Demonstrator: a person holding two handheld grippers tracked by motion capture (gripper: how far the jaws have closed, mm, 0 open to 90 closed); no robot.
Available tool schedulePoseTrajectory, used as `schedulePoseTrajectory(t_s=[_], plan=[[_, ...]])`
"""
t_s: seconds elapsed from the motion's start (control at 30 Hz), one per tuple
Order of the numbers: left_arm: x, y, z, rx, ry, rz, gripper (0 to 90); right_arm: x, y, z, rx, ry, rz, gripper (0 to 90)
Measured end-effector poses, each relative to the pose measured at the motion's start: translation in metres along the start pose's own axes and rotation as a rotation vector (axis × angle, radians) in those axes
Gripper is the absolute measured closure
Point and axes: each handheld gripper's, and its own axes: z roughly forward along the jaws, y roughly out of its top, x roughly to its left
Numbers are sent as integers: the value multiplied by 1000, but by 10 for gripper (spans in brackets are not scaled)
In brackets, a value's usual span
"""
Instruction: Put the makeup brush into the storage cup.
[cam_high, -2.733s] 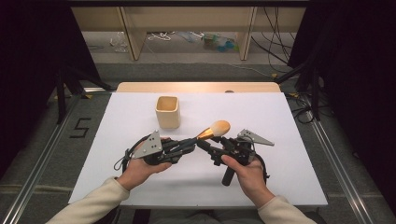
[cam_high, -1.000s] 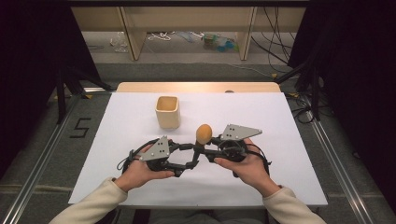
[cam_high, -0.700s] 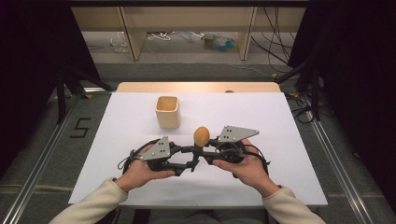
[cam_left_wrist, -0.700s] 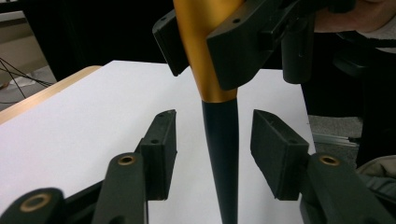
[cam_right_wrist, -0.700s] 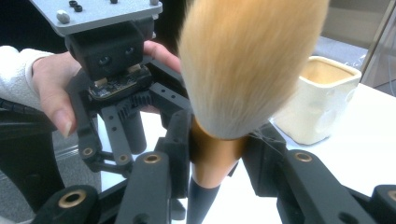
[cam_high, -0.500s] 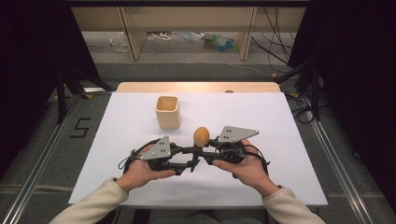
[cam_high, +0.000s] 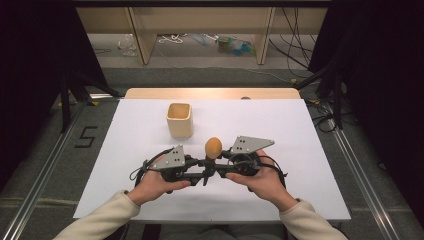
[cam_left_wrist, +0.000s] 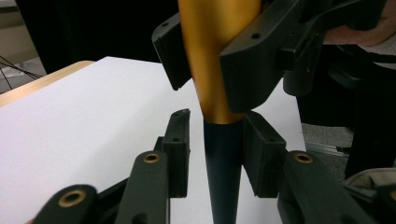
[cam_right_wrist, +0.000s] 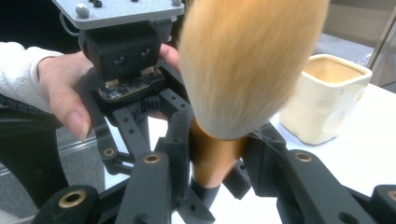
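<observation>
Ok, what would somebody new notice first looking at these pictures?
Probably the makeup brush standing upright near the table's front edge, its fluffy orange head up, held between two hand-held tongs. The right tongs clamp its golden ferrule, while the left tongs have just been closing around the dark handle below. Behind stands a cream cup.
</observation>
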Motion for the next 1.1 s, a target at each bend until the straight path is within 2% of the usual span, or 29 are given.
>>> schedulePoseTrajectory(t_s=[0.1, 0.13, 0.27, 0.3, 0.37, 0.47, 0.5, 0.63, 0.73, 0.77, 0.83, 0.87, 0.9, 0.97, 1.0, 1.03, 1.1], plan=[[1, 0, 0, 5, -4, 6, 666, 1, 0, 0, 5, -2, -4, 660], [0, 0, 0, 8, -1, -10, 669, 1, 0, 0, 6, -3, -7, 660], [2, -1, 0, 20, -6, 7, 667, 0, 1, 0, 9, -1, -5, 660], [2, -2, 0, 23, 0, -9, 667, 0, 1, 0, 8, -2, -5, 660], [2, -2, 1, 26, -2, -7, 671, 0, 0, 0, 7, -4, -6, 660], [2, -2, 2, 27, -12, -4, 731, 0, 0, 1, 10, -7, -4, 660], [1, -3, 2, 29, -7, -25, 734, -1, 0, 1, 7, -11, -8, 660], [2, -3, 1, 16, -10, -15, 738, 0, 0, 1, 7, -14, -21, 659], [1, -1, 1, 13, 2, -20, 740, 1, 1, 1, -3, -25, -11, 653], [1, -2, 1, 14, 6, -15, 741, 1, 1, 1, -9, -10, 3, 644], [2, -2, 1, 11, 3, -12, 741, 2, 2, 0, -20, -19, 8, 555], [2, -2, 1, 4, 9, -30, 741, 2, 3, 0, -30, -19, 8, 538], [3, -2, 0, -2, 15, -21, 741, 2, 3, 0, -35, -23, 19, 497], [4, 0, -2, -12, 22, -24, 741, 0, 3, -2, -43, -32, 10, 391], [6, 1, -3, -14, 18, -6, 742, 0, 2, -2, -49, -41, 28, 328], [5, 0, -4, -18, 27, -27, 742, -1, 1, -3, -57, -34, 40, 291], [7, 1, -5, -20, 34, -25, 741, -1, 0, -7, -76, -37, 52, 233]])
